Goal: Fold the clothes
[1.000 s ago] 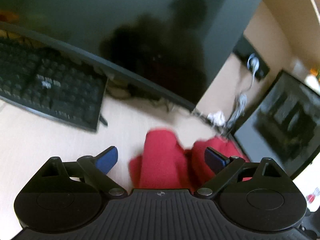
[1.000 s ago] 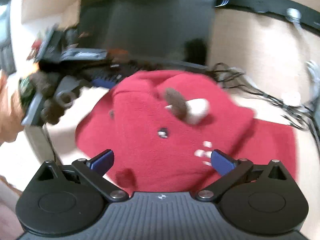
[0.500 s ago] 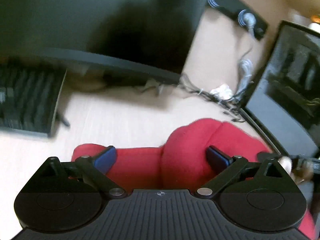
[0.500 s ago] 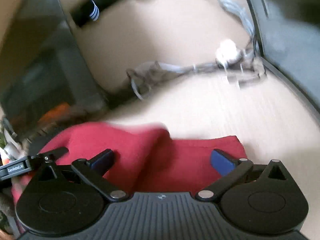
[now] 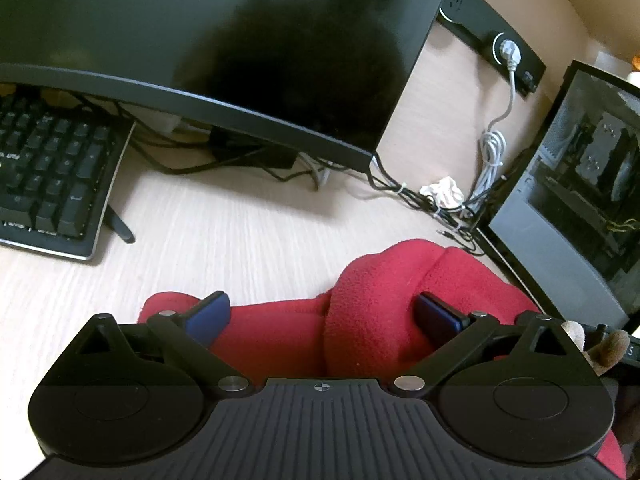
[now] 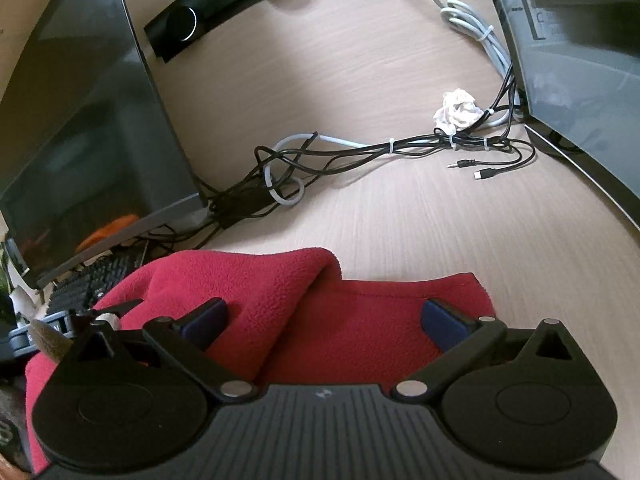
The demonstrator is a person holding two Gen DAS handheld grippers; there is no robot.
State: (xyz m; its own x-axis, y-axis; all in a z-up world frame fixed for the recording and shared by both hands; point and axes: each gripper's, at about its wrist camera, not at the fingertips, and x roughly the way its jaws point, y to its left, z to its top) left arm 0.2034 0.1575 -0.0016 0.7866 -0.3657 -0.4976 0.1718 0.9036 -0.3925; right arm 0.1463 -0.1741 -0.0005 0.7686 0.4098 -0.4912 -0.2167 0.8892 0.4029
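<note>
Below, a red fleece garment (image 5: 372,304) lies bunched on the wooden desk (image 5: 240,232), spreading under both spread-apart, empty grippers: left gripper (image 5: 324,314), right gripper (image 6: 324,318).

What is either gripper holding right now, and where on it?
Nothing: left gripper and right gripper are both open over the red fleece garment.

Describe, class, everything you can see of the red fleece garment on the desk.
The red fleece garment looks soft and nappy. It lies bunched on the pale wood-grain desk, one layer folded over a flatter one with a stitched edge. The open left tongs and right tongs straddle it; a grip cannot be confirmed.
</note>
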